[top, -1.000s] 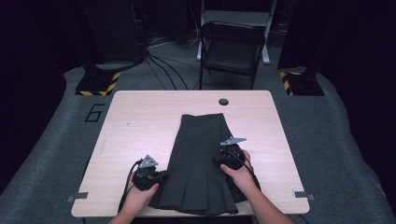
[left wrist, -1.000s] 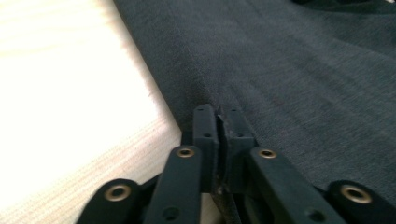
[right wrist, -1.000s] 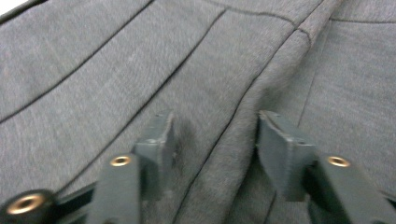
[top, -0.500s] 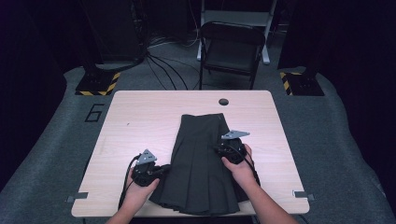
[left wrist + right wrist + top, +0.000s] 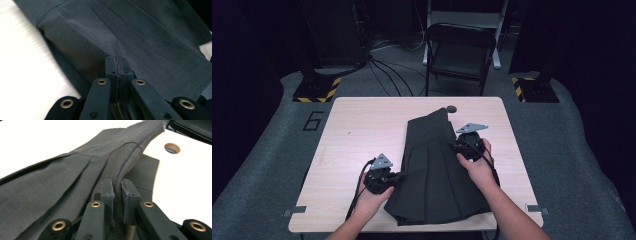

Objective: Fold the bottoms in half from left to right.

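A dark grey pleated skirt (image 5: pixel 432 165) lies lengthwise on the light wooden table (image 5: pixel 352 130), waist end toward the far side. My left gripper (image 5: pixel 401 175) is at the skirt's left edge near the hem. In the left gripper view, the left gripper (image 5: pixel 116 60) is shut on a thin fold of the skirt (image 5: pixel 150 37). My right gripper (image 5: pixel 455 146) is at the skirt's right edge, about halfway along it. In the right gripper view, the right gripper (image 5: pixel 117 182) is shut on a raised ridge of the skirt (image 5: pixel 62 177), pulling it up off the table.
A round hole (image 5: pixel 452 108) is in the table just beyond the skirt's waist. A dark folding chair (image 5: pixel 459 52) stands behind the table with cables on the floor. Two yellow-and-black striped bases (image 5: pixel 317 89) flank the table. Bare tabletop lies to the skirt's left.
Both hands have risen and shifted toward the far side with fabric in their jaws. The skirt's right edge has lifted into a ridge, and its left edge has been drawn up.
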